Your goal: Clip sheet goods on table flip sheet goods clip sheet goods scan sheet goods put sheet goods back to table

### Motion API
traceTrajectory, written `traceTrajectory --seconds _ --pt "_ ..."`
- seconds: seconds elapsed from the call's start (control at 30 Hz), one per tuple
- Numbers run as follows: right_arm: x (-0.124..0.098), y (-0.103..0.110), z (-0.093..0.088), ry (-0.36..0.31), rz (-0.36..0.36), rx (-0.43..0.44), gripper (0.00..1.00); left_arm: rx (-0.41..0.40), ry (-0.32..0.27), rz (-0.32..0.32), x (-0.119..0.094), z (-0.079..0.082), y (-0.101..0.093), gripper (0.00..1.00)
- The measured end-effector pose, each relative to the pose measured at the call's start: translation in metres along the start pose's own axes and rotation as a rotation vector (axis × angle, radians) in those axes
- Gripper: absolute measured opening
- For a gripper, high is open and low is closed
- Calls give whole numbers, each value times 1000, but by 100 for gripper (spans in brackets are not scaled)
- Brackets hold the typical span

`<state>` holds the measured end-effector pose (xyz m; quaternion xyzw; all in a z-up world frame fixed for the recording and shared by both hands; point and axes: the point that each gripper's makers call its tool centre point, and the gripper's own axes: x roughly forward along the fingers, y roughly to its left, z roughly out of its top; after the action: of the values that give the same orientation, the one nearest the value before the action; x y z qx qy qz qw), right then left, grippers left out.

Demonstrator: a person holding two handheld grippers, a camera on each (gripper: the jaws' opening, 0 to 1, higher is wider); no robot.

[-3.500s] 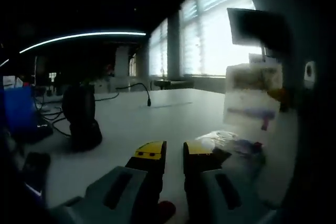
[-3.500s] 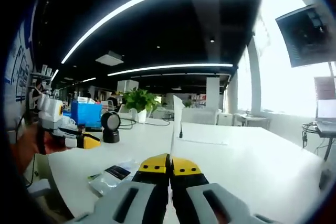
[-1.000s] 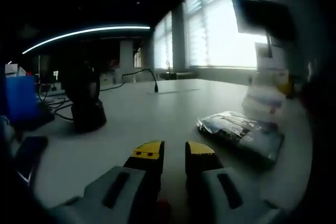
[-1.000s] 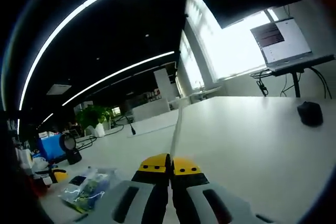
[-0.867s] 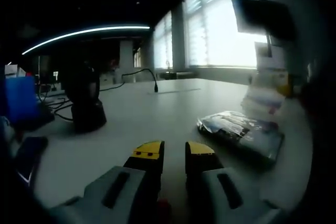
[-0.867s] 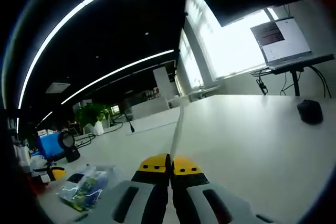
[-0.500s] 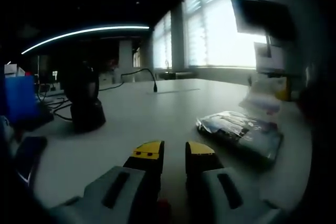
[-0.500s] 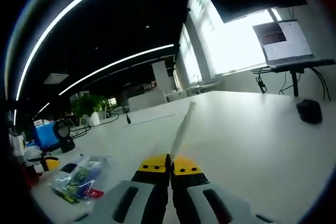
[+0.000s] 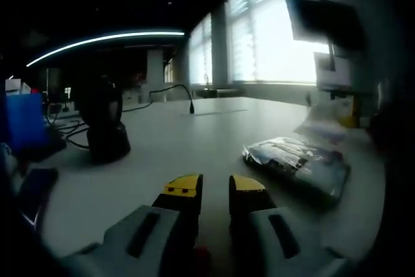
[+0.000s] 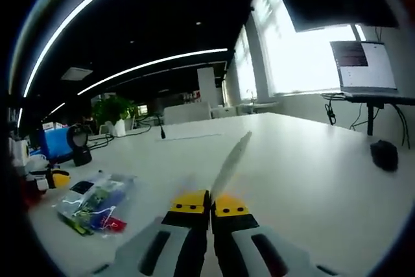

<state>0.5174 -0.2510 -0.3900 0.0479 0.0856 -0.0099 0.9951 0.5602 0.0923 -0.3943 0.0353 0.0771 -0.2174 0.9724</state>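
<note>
Two hand-held grippers are working over one white surface [image 9: 194,141]. The left hand-held gripper [image 9: 214,189] is hovering low above it with its yellow-tipped jaws standing apart and nothing between them. Just ahead and to the right of those jaws, a clear plastic packet [image 9: 297,165] with dark and coloured contents is lying flat on the surface. Farther left, a black scanner [image 9: 104,128] is standing upright, with a blue box [image 9: 24,124] beside it and a thin black cable [image 9: 170,98] arching over the surface behind.

The right hand-held gripper [image 10: 210,207] is pressing its jaws together on the lower edge of a thin pale sheet [image 10: 230,163], which is showing edge-on and leaning up and to the right, away from the jaws. In the right gripper view the same packet [image 10: 94,202] is lying on the surface to the left, well apart from the held sheet. A black mouse [image 10: 384,155] is sitting on the surface at far right, near a laptop [image 10: 363,69] on a stand. A green plant [image 10: 115,109] is standing in the background.
</note>
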Motion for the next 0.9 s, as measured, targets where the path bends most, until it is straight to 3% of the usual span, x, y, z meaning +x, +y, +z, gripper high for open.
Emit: traceTrajectory --seconds 0.2,0.23,0.37,0.5,0.57,0.9 --pt "-1 3 -4 43 28 -48 1 3 1 1 1 0 3 10" --pt "-2 7 -6 67 64 -106 3 3 0 1 1 0 3 10" --pt "-5 7 -8 115 109 -133 5 3 2 3 1 0 3 10" --pt "-8 4 -7 127 115 -176 5 4 3 5 1 0 3 10" --pt "-9 3 -9 137 138 -243 6 5 4 4 2 -1 2 10" --pt "-13 0 -10 163 176 -252 10 5 5 4 2 -1 3 10"
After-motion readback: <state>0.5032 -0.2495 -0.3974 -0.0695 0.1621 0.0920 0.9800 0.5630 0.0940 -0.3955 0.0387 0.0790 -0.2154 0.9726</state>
